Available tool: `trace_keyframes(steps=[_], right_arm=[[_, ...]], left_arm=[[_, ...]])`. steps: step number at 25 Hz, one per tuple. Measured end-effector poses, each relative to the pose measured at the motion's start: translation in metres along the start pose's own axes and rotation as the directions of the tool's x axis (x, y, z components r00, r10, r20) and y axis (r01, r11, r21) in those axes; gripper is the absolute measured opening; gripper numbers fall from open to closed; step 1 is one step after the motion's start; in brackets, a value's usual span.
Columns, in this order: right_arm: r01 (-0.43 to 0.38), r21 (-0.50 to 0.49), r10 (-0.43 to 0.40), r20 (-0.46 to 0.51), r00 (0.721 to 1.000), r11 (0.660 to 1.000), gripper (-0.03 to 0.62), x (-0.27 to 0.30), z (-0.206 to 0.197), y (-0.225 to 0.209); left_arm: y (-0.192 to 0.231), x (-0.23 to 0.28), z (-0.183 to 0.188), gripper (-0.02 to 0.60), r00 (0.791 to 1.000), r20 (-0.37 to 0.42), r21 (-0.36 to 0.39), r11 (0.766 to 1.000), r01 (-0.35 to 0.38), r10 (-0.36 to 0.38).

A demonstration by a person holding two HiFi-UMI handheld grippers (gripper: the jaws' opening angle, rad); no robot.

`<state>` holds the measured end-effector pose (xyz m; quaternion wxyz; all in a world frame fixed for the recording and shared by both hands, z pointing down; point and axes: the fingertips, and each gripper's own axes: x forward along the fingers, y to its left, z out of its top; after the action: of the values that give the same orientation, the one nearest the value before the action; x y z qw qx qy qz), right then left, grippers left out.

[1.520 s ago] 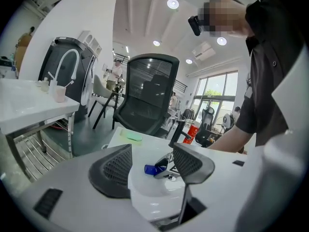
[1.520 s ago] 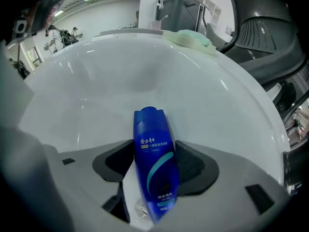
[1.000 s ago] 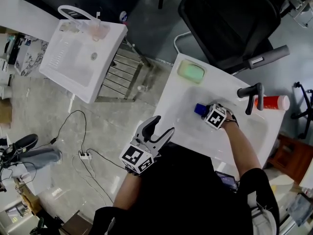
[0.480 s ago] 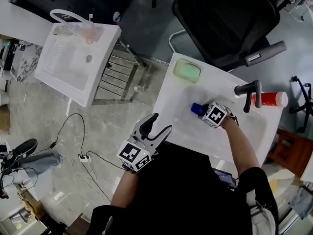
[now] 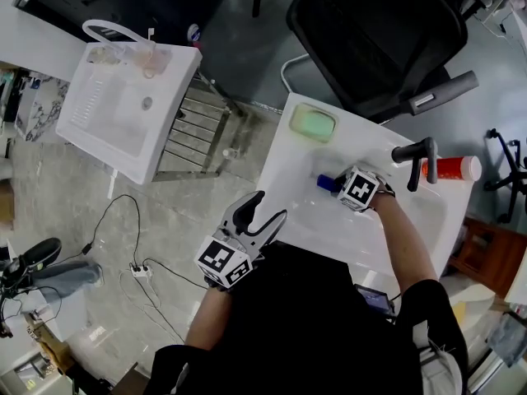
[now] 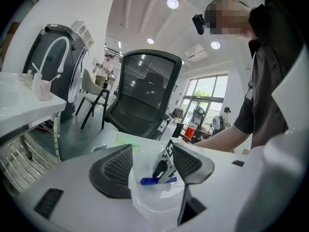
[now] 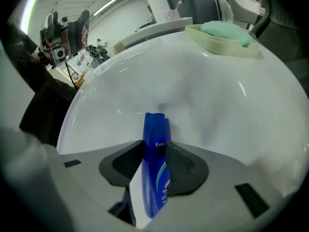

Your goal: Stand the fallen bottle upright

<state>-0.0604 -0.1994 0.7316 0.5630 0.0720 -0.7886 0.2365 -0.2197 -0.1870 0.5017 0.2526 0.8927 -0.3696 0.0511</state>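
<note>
Now the right hand-held gripper (image 7: 155, 150) has just been closing and clenches across the body of the blue bottle (image 7: 155, 178). The bottle lies in the white sink (image 7: 203, 95), not yet upright; a grip on its flat sides should let it be swung up. The left hand-held gripper (image 6: 152, 148) hangs released and empty, probably not needed. The label's white characters are too small to read.

White sink top (image 5: 290, 183): green soap dish (image 5: 313, 123), black faucet (image 5: 417, 158), red bottle (image 5: 450, 169).
</note>
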Motion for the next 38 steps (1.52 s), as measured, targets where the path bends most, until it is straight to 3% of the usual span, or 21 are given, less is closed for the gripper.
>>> trace_keyframes(steps=[7, 13, 19, 29, 34, 38], right_arm=[[0.050, 0.032, -0.050, 0.002, 0.999, 0.998, 0.135, -0.012, 0.006, -0.024], [0.053, -0.018, -0.054, -0.038, 0.998, 0.998, 0.138, -0.004, 0.004, -0.015], [0.174, -0.129, -0.187, -0.099, 0.977, 0.976, 0.157, 0.016, 0.002, -0.026], [0.162, -0.165, -0.190, -0.169, 0.967, 0.973, 0.166, 0.033, -0.001, -0.027], [0.165, -0.164, -0.191, -0.158, 0.969, 0.972, 0.164, 0.036, 0.003, -0.026], [0.211, -0.137, -0.224, -0.085, 0.971, 0.968, 0.161, 0.033, 0.009, -0.027]], left_arm=[[0.003, 0.001, -0.001, 0.273, 1.000, 0.005, -0.017, 1.000, 0.008, -0.007], [0.004, 0.001, 0.000, 0.273, 1.000, 0.015, -0.035, 0.999, 0.004, -0.004], [0.005, 0.000, -0.006, 0.273, 1.000, -0.003, -0.039, 0.999, -0.005, 0.005], [0.009, -0.006, -0.005, 0.273, 0.999, 0.005, -0.045, 0.998, -0.036, 0.037], [0.012, -0.011, -0.005, 0.273, 0.999, 0.008, -0.045, 0.998, -0.053, 0.053], [0.011, -0.010, -0.006, 0.273, 0.999, 0.012, -0.052, 0.997, -0.050, 0.051]])
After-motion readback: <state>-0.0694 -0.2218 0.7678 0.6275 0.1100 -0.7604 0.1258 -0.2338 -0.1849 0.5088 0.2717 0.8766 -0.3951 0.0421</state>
